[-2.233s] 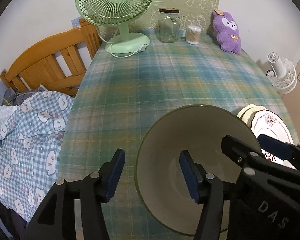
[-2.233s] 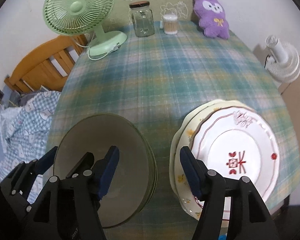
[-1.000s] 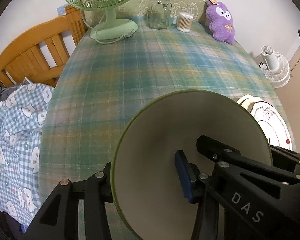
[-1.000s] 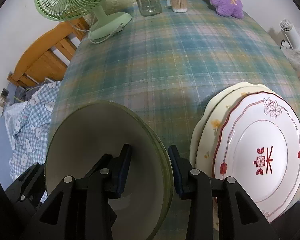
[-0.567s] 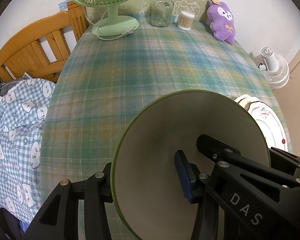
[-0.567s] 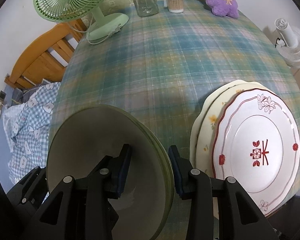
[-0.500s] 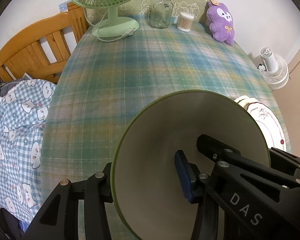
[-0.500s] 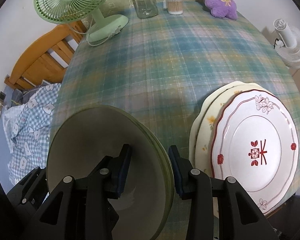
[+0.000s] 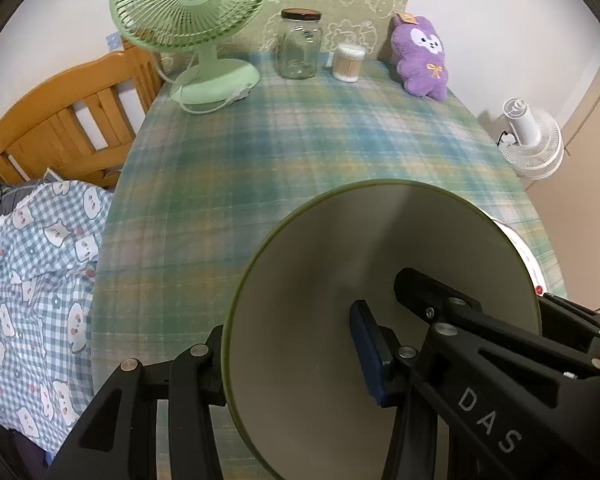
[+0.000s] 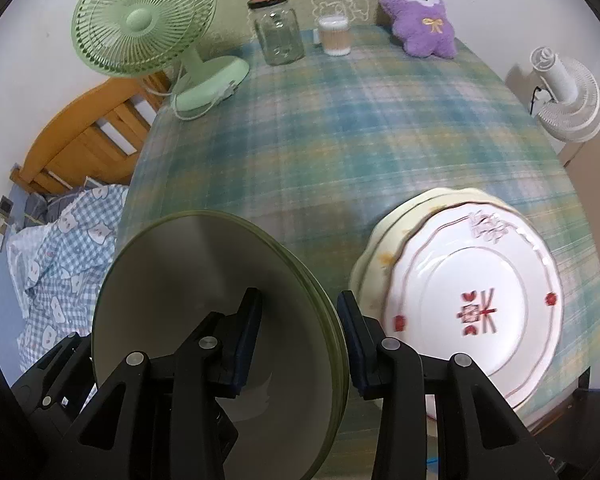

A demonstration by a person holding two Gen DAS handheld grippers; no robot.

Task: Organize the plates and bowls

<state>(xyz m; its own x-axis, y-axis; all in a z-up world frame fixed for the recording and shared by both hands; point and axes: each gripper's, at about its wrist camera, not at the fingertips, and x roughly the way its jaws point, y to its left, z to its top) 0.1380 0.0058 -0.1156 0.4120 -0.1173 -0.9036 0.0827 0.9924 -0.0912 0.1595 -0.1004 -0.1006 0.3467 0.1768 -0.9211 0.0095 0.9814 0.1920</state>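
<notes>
- Bowls (image 10: 220, 320) are sitting nested as a green-rimmed stack, and you are holding that stack between your two grippers, over the near left part of the plaid-covered surface (image 9: 300, 140).
- Your left gripper (image 9: 288, 356) is clamping the left wall of the stack: one blue pad (image 9: 366, 352) is pressing inside the bowl, while the other finger is sitting outside the rim, mostly hidden by it. The jaws are standing partly closed, filled by the bowl wall.
- Your right gripper (image 10: 298, 334) is clamping the opposite side, with one pad (image 10: 248, 332) inside the bowl and the other just outside the stacked rims. Its jaws are likewise partly closed on the wall, with several rims showing between them.
- In the left wrist view, the right gripper's black body is reaching in over the bowl's right edge.
- Plates (image 10: 480, 304) are lying stacked just to the right of the bowls, near the surface's right edge; the top one is white with red motifs, and a cream scalloped one is peeking out beneath.
- You are touching none of the plates with either gripper.
- At the far end of the surface, a green fan (image 9: 192, 20), a glass jar (image 9: 300, 46), a cotton swab tub (image 9: 348, 63) and a purple plush toy (image 9: 422, 60) are standing well apart from the bowls.
</notes>
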